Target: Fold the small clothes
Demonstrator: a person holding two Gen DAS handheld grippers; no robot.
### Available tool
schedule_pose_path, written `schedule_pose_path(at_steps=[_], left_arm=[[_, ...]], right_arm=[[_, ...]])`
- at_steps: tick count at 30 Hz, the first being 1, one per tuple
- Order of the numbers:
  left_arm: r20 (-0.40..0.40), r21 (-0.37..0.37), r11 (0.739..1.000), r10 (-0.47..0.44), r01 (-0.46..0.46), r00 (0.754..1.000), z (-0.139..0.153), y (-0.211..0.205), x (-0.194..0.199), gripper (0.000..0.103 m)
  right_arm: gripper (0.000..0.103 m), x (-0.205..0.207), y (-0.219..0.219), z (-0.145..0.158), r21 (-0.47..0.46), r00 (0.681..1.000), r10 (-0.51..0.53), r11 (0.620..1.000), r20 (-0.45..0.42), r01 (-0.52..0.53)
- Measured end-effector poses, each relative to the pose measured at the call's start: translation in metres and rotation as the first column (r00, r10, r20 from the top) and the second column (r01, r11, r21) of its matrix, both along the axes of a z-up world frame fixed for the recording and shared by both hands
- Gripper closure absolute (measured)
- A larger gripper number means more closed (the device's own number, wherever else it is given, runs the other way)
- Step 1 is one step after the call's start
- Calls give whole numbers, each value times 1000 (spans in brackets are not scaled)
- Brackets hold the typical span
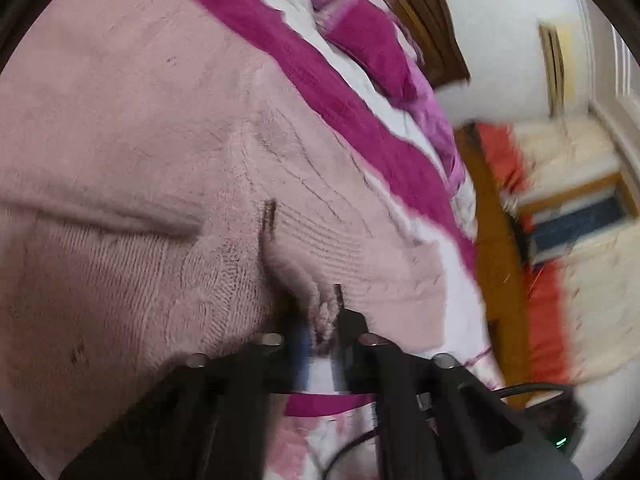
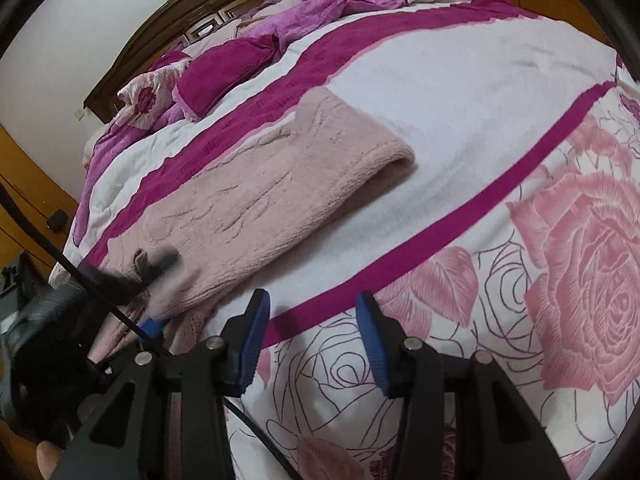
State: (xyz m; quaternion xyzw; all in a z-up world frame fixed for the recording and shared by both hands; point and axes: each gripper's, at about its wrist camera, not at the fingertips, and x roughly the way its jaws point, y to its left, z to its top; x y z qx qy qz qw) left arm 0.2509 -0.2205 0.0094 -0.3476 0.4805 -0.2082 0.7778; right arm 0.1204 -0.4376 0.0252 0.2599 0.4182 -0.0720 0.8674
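I keep the left claw [image 1: 320,316] clenched on the near hem of the pale pink knitted sweater [image 1: 132,152], which lies partly folded across the rose-printed white and magenta bed cover [image 2: 460,100], so that I can carry this edge over. The right claw [image 2: 312,320] hangs released over the cover, holding nothing. Motion blur obscures the left claw's pads and the pinched fold.

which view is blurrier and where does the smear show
Left wrist view: motion-smeared, worst over the orange floor at right and around the left claw pinching the pink knitted sweater. Right wrist view: sharp, only that same claw blurs; fisheye bulges the rose-printed bedspread.
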Motion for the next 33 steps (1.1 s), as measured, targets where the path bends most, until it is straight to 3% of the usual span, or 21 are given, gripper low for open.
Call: schedule_pose_path(at_steps=[3,8,14,16,21,23,25,33], left_arm=[[127,168,984,-85,63,988,29,-15,0,103],[245,344,932,-204,112,948,85,-25,-6,103],[217,399,914,-174,75,961,111,38,-13,103],[182,419,907,-129,42,975,112,73,-17,103],[214,506,862,-113,-11,970,113,141,-32,103],[212,511,859,-95,-27,973,112,169,-33,103],[219,509,859,-72,-51,973,111,193,-35,103],[202,489,862,37,-134,979,107,275,-32,103]], right_arm=[[56,-1,-1,1,2,1000,12,1000,-5,-12],[57,0,0,4,63,1000,8,998,15,-9],[73,10,24,13,146,995,100,984,30,-104],[74,10,37,22,108,993,115,987,31,-118],[73,10,82,38,-22,983,185,982,-5,-185],[73,14,98,37,-52,979,203,977,-30,-205],[73,18,106,34,-21,976,212,977,-37,-213],[73,35,141,50,-27,966,258,966,6,-258]])
